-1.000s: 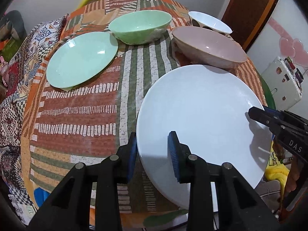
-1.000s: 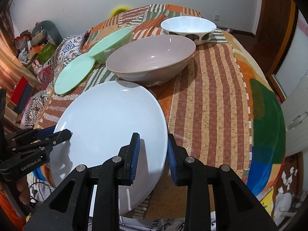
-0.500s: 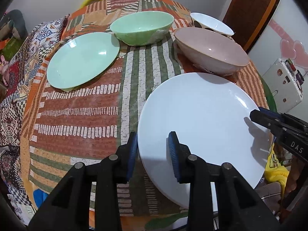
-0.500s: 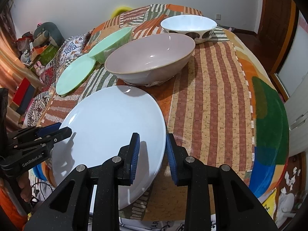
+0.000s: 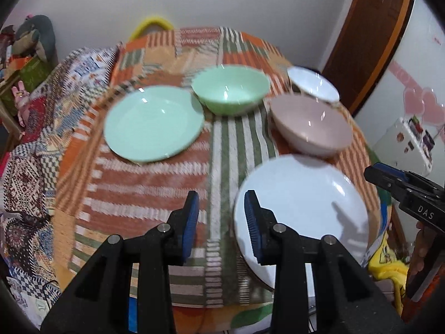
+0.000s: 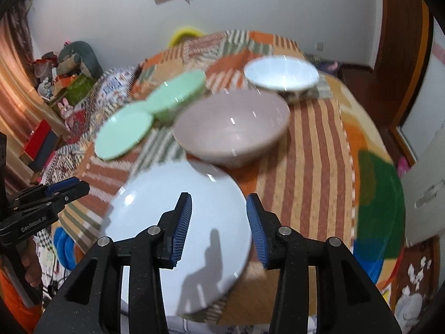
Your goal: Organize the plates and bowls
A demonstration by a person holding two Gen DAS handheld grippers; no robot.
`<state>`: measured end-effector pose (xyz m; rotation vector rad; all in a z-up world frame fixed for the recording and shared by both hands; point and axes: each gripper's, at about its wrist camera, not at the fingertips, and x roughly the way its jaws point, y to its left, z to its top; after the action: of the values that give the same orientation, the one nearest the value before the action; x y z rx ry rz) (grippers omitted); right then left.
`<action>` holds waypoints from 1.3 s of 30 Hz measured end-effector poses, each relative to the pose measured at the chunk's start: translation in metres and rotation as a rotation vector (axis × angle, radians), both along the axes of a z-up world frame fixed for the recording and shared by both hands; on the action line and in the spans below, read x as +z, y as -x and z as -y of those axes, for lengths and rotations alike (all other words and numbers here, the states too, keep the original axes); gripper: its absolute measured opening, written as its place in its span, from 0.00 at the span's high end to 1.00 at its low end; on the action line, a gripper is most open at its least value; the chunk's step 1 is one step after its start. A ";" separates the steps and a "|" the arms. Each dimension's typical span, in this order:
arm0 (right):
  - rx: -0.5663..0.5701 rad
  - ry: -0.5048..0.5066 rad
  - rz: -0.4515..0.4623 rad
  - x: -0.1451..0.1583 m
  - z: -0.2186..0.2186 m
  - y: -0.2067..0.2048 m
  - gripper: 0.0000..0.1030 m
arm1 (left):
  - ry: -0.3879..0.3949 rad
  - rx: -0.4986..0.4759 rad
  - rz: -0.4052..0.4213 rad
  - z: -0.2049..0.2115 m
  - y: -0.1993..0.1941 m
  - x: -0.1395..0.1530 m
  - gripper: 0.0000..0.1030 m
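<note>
Both tools hang above the white plate [image 6: 178, 239], which lies flat at the near edge of the surface [image 5: 139, 203], just before the pink bowl [image 6: 230, 130]. The right tool [image 6: 219, 226] is opening, jaws clear of the rim, nothing between them. The left tool [image 5: 221, 226] stands narrowly apart, apparently empty, though blur smears its view. The plate sits between them, nearer the right.

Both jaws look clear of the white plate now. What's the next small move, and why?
Probably send the left gripper toward the green plate to carry it onto the white plate. The white plate lies flat on the cloth, the right gripper is opening above it, and the two plates sit apart, unstacked.
</note>
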<state>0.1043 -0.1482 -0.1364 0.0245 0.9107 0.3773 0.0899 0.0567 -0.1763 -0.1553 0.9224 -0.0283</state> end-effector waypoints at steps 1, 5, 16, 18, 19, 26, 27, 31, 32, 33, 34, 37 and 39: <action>0.004 -0.004 0.010 0.002 -0.002 -0.002 0.62 | 0.001 0.010 0.017 -0.005 0.001 0.006 0.67; 0.031 -0.025 0.062 0.017 -0.018 -0.009 0.55 | -0.008 0.044 0.073 -0.022 0.006 0.024 0.61; 0.179 -0.021 0.075 0.018 -0.085 -0.038 0.48 | -0.069 0.134 0.130 -0.068 -0.008 0.038 0.49; 0.199 -0.006 0.072 0.014 -0.099 -0.045 0.48 | -0.066 0.152 0.126 -0.080 -0.014 0.036 0.49; 0.206 -0.001 0.072 0.013 -0.103 -0.047 0.48 | -0.064 0.158 0.124 -0.085 -0.016 0.036 0.49; 0.263 0.029 0.033 -0.002 -0.138 -0.072 0.48 | -0.061 0.202 0.090 -0.123 -0.042 0.020 0.49; 0.272 0.037 0.023 -0.004 -0.142 -0.075 0.48 | -0.063 0.205 0.085 -0.126 -0.045 0.017 0.49; 0.293 0.076 -0.012 -0.019 -0.159 -0.090 0.48 | -0.065 0.214 0.050 -0.144 -0.063 0.001 0.49; 0.295 0.082 -0.023 -0.023 -0.163 -0.094 0.48 | -0.062 0.216 0.042 -0.148 -0.067 -0.003 0.49; 0.290 0.088 -0.027 -0.027 -0.166 -0.098 0.48 | -0.058 0.218 0.029 -0.154 -0.074 -0.010 0.49; 0.284 0.094 -0.027 -0.029 -0.167 -0.101 0.48 | -0.056 0.224 0.017 -0.159 -0.079 -0.015 0.49; 0.278 0.107 -0.058 -0.040 -0.173 -0.114 0.48 | -0.035 0.234 -0.016 -0.171 -0.094 -0.031 0.49; 0.274 0.108 -0.085 -0.047 -0.175 -0.122 0.48 | -0.018 0.246 -0.041 -0.180 -0.105 -0.043 0.49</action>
<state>0.2260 0.0269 -0.1832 -0.1861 1.0202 0.5842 0.1944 0.2370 -0.2198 -0.2525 0.9388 0.2112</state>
